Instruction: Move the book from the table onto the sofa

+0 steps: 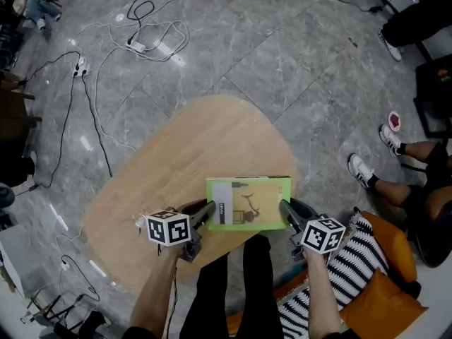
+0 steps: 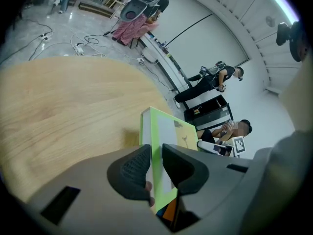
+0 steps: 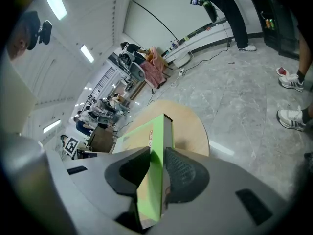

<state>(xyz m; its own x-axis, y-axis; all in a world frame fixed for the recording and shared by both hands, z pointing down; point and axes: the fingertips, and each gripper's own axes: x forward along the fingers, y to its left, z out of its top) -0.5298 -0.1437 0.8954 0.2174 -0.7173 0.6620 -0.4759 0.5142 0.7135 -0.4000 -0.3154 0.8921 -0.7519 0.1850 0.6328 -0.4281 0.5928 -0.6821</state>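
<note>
Clamping the green book (image 1: 248,203) between them, the left gripper (image 1: 209,210) at its nine o'clock end and the right gripper (image 1: 285,210) at three o'clock each pinch an edge, holding it over the wooden table's (image 1: 205,140) six o'clock rim.

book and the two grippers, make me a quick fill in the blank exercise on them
1. The book has a bright ____ cover.
2. The left gripper and the right gripper are both shut on the ____.
3. The table below them has a ____ top.
Missing words: green; book; wooden
</note>
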